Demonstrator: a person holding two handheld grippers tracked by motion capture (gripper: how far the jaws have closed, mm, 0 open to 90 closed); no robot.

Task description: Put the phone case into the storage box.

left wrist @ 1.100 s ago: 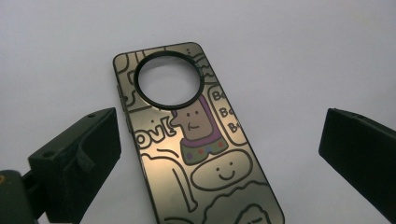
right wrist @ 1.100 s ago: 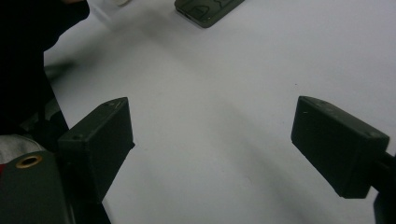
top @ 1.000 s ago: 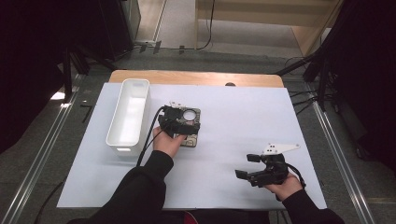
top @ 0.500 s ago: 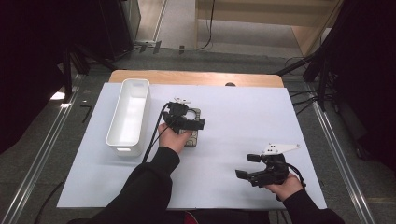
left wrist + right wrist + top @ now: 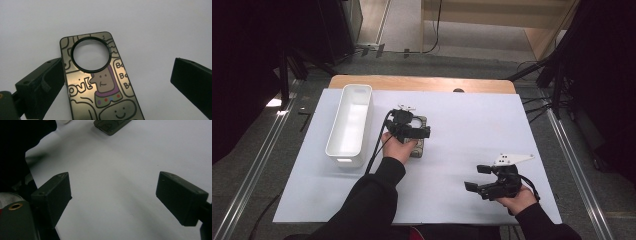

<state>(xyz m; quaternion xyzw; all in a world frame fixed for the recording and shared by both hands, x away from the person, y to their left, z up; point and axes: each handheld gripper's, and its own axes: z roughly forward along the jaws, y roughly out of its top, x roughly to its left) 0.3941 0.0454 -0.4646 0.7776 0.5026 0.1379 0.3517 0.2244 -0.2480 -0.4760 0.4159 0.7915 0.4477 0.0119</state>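
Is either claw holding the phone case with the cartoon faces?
No. The left claw is open around the case, one jaw at its edge, not clamped. The right claw is open over bare table.

White table sheet (image 5: 472, 130) evenly lit, surroundings dark. Bright patch on floor at far left. Phone case (image 5: 100, 82) sharp, glossy, faint sheen. Right gripper view dim, soft; jaws blurred, perhaps too near lens. Soft shadow beside sleeve (image 5: 22, 150).
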